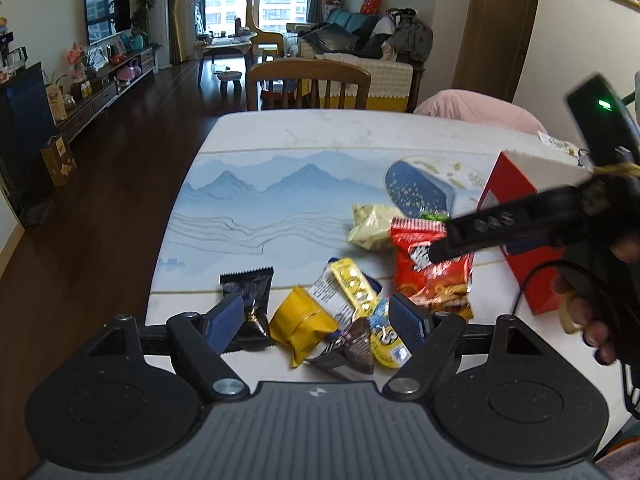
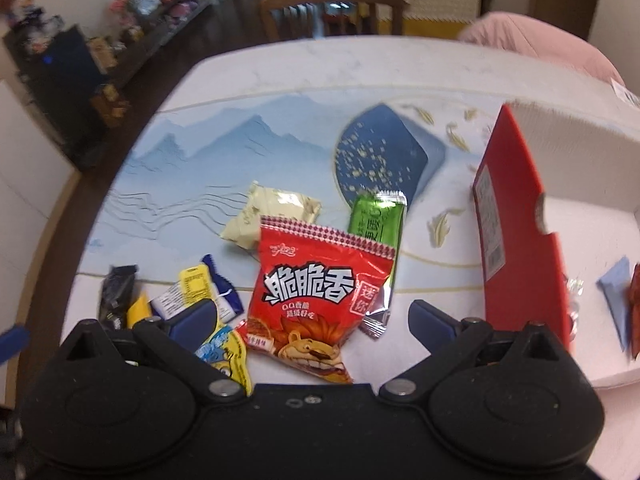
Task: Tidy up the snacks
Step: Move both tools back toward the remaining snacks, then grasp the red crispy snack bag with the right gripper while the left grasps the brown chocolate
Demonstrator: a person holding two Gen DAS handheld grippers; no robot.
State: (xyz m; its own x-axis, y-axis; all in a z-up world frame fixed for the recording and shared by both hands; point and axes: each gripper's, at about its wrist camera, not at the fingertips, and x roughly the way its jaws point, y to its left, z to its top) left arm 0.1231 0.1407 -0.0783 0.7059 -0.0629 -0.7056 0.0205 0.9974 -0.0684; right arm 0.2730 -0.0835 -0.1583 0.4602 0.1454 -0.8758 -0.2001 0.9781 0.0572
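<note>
Several snack packets lie on the table. A red chip bag point(image 2: 316, 292) lies between my right gripper's point(image 2: 316, 316) open jaws; it also shows in the left wrist view point(image 1: 432, 272). A green packet point(image 2: 376, 224) and a cream packet point(image 2: 272, 216) lie behind it. My left gripper point(image 1: 320, 320) is open above a yellow packet point(image 1: 302, 326), a dark packet point(image 1: 250, 300), a yellow strip packet point(image 1: 354, 286) and a brown packet point(image 1: 348, 350). A red box point(image 2: 516, 232) stands open at the right with some snacks inside. The right gripper point(image 1: 452, 246) hovers over the red bag.
The table point(image 1: 304, 136) has a blue mountain-print mat point(image 1: 260, 204). A wooden chair point(image 1: 308, 84) stands at the far edge and a pink cushion point(image 1: 476, 112) at the far right. The table's left edge drops to a dark wood floor point(image 1: 100, 220).
</note>
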